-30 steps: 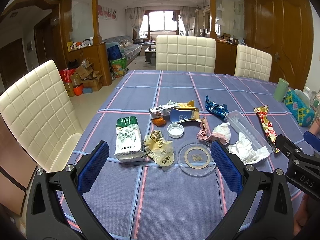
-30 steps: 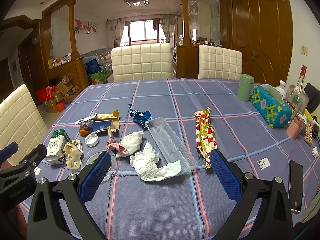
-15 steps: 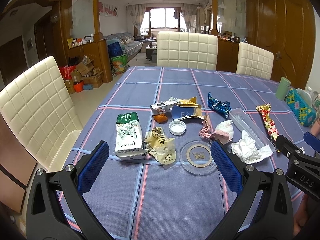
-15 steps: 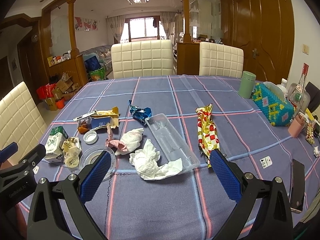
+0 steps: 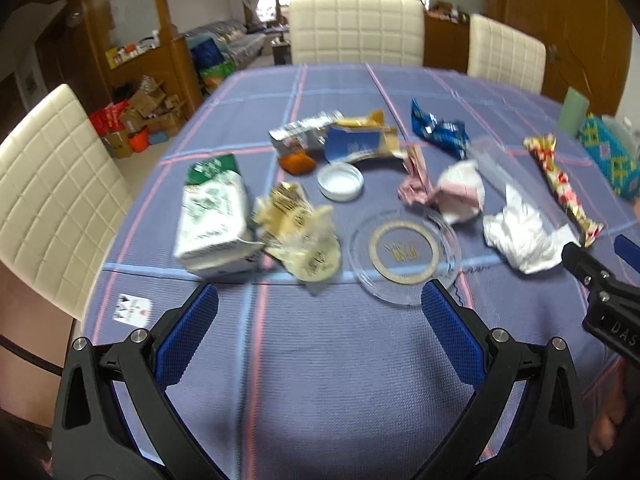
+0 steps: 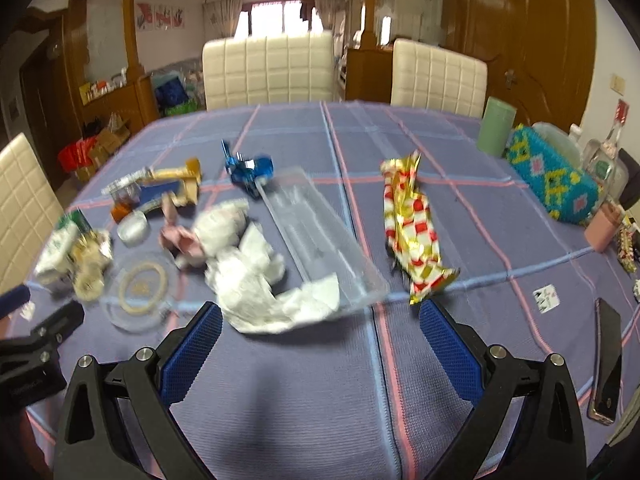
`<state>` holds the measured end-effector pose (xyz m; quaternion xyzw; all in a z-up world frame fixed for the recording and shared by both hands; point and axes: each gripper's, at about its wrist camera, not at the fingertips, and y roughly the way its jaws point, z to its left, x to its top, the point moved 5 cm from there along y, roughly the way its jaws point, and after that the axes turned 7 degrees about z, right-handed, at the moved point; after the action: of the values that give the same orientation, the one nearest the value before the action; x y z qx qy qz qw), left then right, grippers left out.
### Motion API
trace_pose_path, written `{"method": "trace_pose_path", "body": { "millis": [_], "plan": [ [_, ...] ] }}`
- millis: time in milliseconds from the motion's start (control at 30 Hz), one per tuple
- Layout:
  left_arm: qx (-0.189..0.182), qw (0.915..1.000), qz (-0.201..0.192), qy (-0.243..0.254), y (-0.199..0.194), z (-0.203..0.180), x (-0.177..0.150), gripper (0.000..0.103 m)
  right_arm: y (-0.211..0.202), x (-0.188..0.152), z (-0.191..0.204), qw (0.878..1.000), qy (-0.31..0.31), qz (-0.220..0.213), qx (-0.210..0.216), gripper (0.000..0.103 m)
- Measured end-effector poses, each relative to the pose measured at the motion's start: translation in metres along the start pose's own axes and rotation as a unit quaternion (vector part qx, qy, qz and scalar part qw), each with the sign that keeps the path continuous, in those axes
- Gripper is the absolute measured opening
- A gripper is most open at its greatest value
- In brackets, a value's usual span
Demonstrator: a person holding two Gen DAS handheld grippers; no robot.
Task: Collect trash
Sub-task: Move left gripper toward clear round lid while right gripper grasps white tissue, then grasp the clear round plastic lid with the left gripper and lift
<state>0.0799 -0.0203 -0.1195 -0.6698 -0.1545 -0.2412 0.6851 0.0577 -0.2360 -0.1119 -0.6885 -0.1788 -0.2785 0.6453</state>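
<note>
Trash lies scattered on a blue checked tablecloth point(image 5: 320, 380). In the left wrist view: a green-white carton point(image 5: 212, 216), a crumpled yellow wrapper point(image 5: 298, 232), a clear round lid point(image 5: 404, 246), a white cap point(image 5: 340, 181), a white tissue point(image 5: 520, 236). My left gripper point(image 5: 320, 312) is open and empty, just short of the yellow wrapper. In the right wrist view: the tissue point(image 6: 264, 284), a clear plastic tray point(image 6: 320, 232), a red-gold wrapper point(image 6: 412, 228), a blue wrapper point(image 6: 248, 170). My right gripper point(image 6: 320, 328) is open and empty, just short of the tissue and tray.
A green cup point(image 6: 496, 126), a knitted tissue box point(image 6: 552, 176), a pink cup point(image 6: 604, 228) and a phone point(image 6: 606, 360) stand at the right. Cream chairs point(image 5: 356, 28) surround the table. The other gripper shows at the right edge of the left wrist view point(image 5: 600, 292).
Both grippers have moved forward and tilted down toward the trash; the objects look larger and blurred. Both stay open and empty.
</note>
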Motion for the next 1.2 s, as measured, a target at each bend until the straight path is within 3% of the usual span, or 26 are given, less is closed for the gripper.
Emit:
{"method": "trace_pose_path", "body": {
  "millis": [300,467,533,600,767,833,900,1000,1067,1200],
  "plan": [
    [-0.032,0.9984,0.042,0.020,0.036,-0.033,0.008,0.100,0.020,0.006,-0.024,1.000,0.014,0.005,0.021,0.096],
    [-0.026,0.9984,0.046,0.019,0.046,-0.039,0.014,0.100,0.020,0.012,0.001,0.998,-0.019,-0.003,0.061,0.095],
    [-0.023,0.9985,0.048,0.014,0.051,-0.037,0.016,0.100,0.020,0.012,0.017,0.997,-0.051,-0.006,0.062,0.085],
    [-0.024,0.9975,0.066,0.011,0.059,-0.035,0.016,0.100,0.027,0.008,0.032,0.994,-0.078,0.010,0.071,0.059],
    [-0.026,0.9976,0.063,-0.002,0.061,-0.025,0.019,0.100,0.041,0.003,0.035,0.992,-0.075,0.041,0.090,0.055],
    [-0.028,0.9977,0.062,-0.002,0.062,-0.025,0.020,0.100,0.046,0.001,0.035,0.990,-0.071,0.053,0.106,0.049],
    [-0.034,0.9977,0.059,0.002,0.061,-0.026,0.021,0.100,0.043,0.001,0.039,0.987,-0.083,0.051,0.126,0.022],
    [-0.040,0.9979,0.052,0.003,0.059,-0.026,0.022,0.094,0.041,-0.002,0.040,0.986,-0.080,0.051,0.139,0.014],
    [-0.046,0.9979,0.045,0.004,0.056,-0.027,0.021,0.084,0.040,-0.002,0.037,0.986,-0.075,0.052,0.142,0.013],
    [-0.068,0.9966,0.046,0.012,0.052,-0.034,0.020,0.084,0.040,-0.002,0.037,0.985,-0.074,0.054,0.144,0.013]
  ]
}}
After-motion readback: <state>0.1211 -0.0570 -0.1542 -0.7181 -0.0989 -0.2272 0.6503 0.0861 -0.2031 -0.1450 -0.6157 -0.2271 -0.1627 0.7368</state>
